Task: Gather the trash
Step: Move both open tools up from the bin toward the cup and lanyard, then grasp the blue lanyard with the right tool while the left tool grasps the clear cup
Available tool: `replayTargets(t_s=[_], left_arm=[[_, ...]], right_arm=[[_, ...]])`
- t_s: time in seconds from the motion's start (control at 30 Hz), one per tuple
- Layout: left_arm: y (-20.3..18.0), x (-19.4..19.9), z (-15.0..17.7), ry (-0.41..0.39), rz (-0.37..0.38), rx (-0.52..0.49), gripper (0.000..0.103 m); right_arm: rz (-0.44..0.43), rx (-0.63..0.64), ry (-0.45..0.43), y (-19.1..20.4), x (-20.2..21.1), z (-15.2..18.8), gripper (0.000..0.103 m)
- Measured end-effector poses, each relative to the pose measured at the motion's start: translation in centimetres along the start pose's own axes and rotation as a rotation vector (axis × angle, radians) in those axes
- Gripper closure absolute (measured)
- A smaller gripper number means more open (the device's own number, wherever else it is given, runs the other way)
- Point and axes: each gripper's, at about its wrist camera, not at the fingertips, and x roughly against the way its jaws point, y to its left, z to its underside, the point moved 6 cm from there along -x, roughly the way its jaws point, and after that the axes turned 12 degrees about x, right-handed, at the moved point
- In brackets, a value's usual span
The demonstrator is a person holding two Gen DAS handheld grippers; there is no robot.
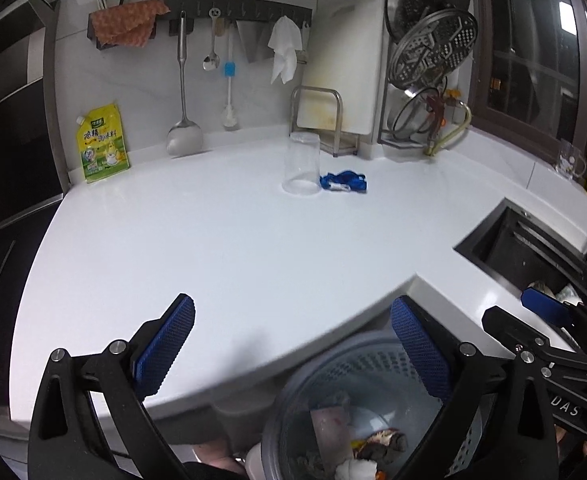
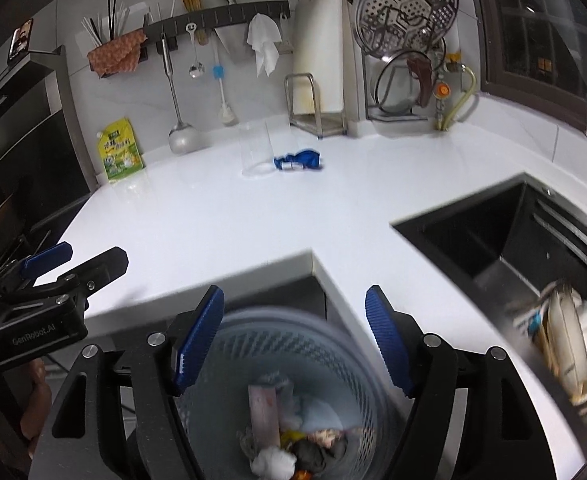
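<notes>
A crumpled blue wrapper [image 1: 344, 181] lies on the white counter [image 1: 213, 240] at the back, beside an upturned clear plastic cup [image 1: 301, 164]; both also show in the right wrist view, the wrapper [image 2: 298, 160] right of the cup [image 2: 255, 150]. A grey mesh trash bin [image 2: 293, 364] stands on the floor below the counter corner, holding several scraps of trash [image 2: 289, 440]; it also shows in the left wrist view [image 1: 357, 408]. My left gripper [image 1: 293, 344] is open and empty over the counter's front edge. My right gripper [image 2: 295, 336] is open and empty above the bin.
A yellow seasoning pouch [image 1: 101, 144] leans at the back left. Utensils hang on a wall rail [image 1: 237, 8]. A cutting board stand [image 1: 325, 120] and pot-lid rack [image 1: 429, 60] stand at the back right. A dark sink [image 2: 505, 248] with dishes [image 2: 577, 336] is on the right.
</notes>
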Motion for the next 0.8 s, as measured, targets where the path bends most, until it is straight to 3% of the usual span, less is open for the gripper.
replayTargets(t_s=[0.37, 0.57, 0.8], left_arm=[[0.6, -7.0, -8.2, -0.049, -0.06, 0.004, 0.006], [0.6, -11.9, -10.3, -0.023, -0.061, 0.034, 0.006], [-0.7, -16.4, -11.6, -0.02, -0.067, -0.009, 0.006]], right_arm=[[0.013, 0.051, 0.01, -3.2, -6.8, -7.9, 0.031], [-0.015, 0.057, 0.036, -4.6, -11.6, -11.2, 0.031], [-0.055, 0.061, 0.112, -5.5, -18.1, -12.8, 0.031]])
